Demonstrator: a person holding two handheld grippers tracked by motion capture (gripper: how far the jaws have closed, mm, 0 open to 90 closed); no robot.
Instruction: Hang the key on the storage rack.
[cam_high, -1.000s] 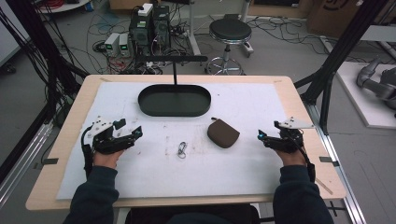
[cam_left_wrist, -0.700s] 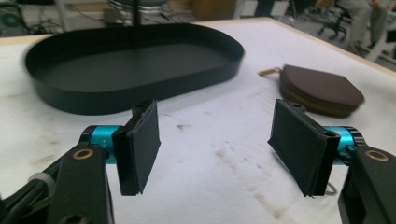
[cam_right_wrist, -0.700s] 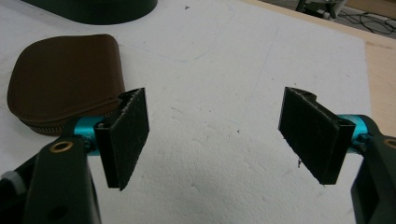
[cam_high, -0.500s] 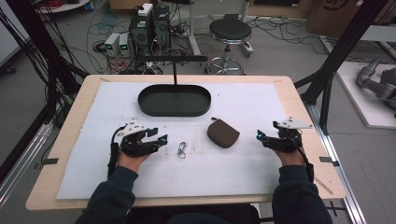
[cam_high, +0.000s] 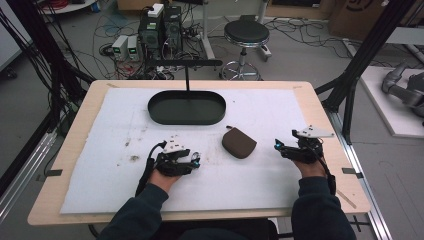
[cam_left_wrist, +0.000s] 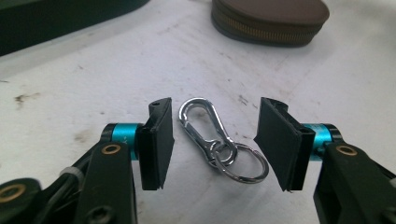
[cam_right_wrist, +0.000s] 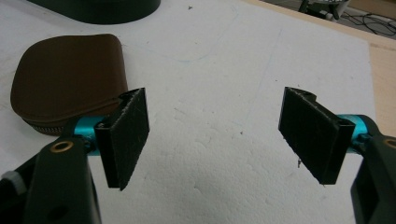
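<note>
A silver carabiner clip with a key ring (cam_left_wrist: 205, 128) lies flat on the white mat. My left gripper (cam_left_wrist: 217, 105) is low over it, one pad on each side and neither touching the metal; its jaws have just been opening a little. In the high view the left gripper (cam_high: 194, 161) sits left of centre and covers the clip. A brown zipped pouch (cam_high: 239, 142) lies just right of it, also ahead in the left gripper view (cam_left_wrist: 268, 18). My right gripper (cam_high: 278, 146) rests open right of the pouch (cam_right_wrist: 65, 74), with bare mat between its pads (cam_right_wrist: 215, 95).
A dark oval tray (cam_high: 155, 107) with an upright post stands at the back centre of the mat. The wooden table edge runs around the white mat (cam_high: 280, 115). A stool, cables and electronics boxes stand on the floor behind the table.
My left gripper has moved right across the mat from the left side to the clip, which now lies between its jaws. The right gripper has stayed put.
</note>
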